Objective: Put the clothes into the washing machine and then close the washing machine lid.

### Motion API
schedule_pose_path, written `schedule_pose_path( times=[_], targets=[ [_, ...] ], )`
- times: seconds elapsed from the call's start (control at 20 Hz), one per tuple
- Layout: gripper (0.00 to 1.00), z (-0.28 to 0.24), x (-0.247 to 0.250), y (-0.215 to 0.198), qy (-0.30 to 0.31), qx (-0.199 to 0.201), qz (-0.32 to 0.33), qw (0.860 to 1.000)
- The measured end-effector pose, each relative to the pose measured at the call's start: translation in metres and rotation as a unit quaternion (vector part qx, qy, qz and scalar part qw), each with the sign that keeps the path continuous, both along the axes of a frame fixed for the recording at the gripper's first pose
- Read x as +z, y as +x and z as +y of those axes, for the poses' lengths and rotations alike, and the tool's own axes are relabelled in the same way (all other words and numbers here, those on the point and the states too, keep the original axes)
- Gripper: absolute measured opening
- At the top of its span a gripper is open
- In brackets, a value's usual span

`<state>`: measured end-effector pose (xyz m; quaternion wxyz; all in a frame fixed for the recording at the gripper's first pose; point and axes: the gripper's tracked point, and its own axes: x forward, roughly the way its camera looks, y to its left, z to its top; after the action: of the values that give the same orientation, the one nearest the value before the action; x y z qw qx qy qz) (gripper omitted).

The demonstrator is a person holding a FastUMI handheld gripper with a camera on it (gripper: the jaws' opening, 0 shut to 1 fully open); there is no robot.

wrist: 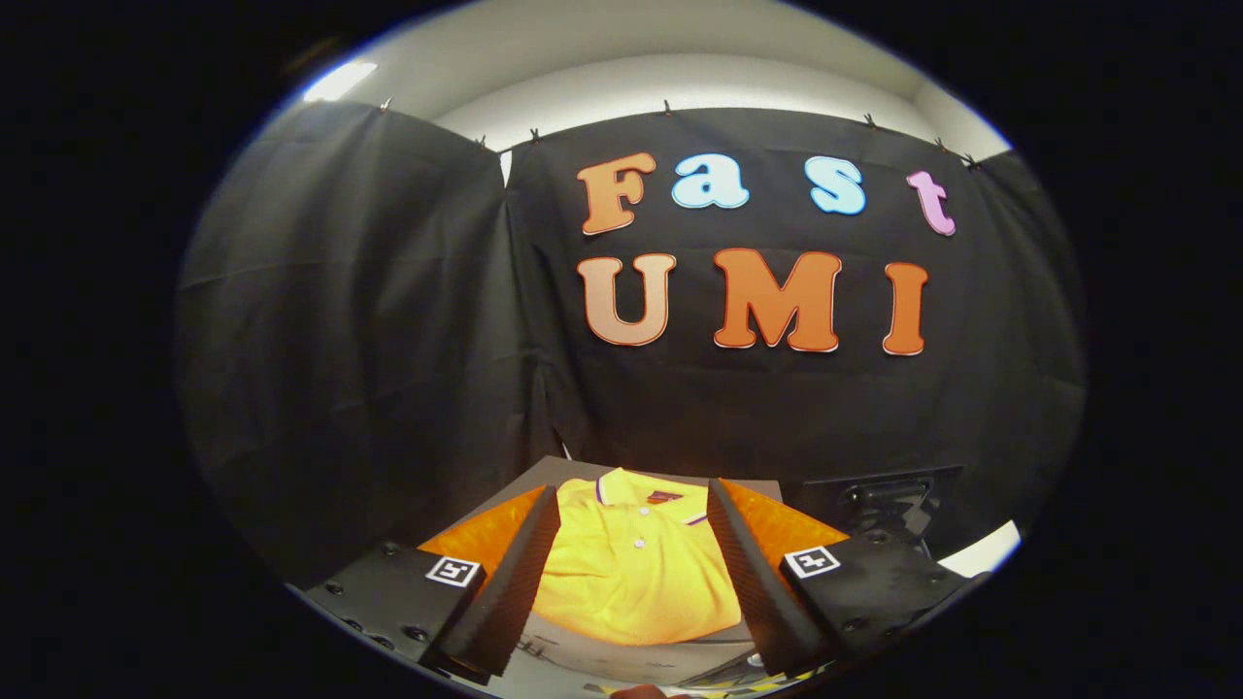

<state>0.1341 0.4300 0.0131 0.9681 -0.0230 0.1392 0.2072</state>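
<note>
We hold the gripper (pixel 633 568) level above a folded yellow polo shirt (pixel 636 573), fingers spread wide and gripping nothing; the shirt lies between and below them on a grey surface (pixel 583 474).

Yellow polo shirt (pixel 636 573): both side portions hidden behind the spread fingers of the gripper (pixel 633 582). Grey surface (pixel 544 476) beneath: near edge hidden. Dark fixture (pixel 889 500) beyond right finger: partly hidden, identity unclear.

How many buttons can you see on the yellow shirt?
2, both on the placket of the yellow polo shirt below its collar, one under the other, ahead between the open fingers. More may be hidden.
</note>
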Motion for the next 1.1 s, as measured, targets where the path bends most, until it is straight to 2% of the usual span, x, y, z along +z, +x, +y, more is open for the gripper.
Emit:
schedule_pose_path(
  times=[0.1,0.25,0.55,0.75,0.85,1.1],
  targets=[
    [0.96,0.023,-0.02,0.017,-0.031,-0.003,0.001,1.0],
    [0.99,0.047,-0.065,0.041,-0.048,-0.002,0.054,0.997],
    [0.99,0.034,-0.131,0.072,-0.098,-0.051,0.132,0.985],
    [0.99,0.037,-0.159,0.072,-0.079,-0.04,0.186,0.979],
    [1.0,0.037,-0.175,0.069,-0.09,-0.037,0.211,0.973],
    [0.98,0.043,-0.179,0.068,-0.068,-0.015,0.245,0.967]
  ],
)
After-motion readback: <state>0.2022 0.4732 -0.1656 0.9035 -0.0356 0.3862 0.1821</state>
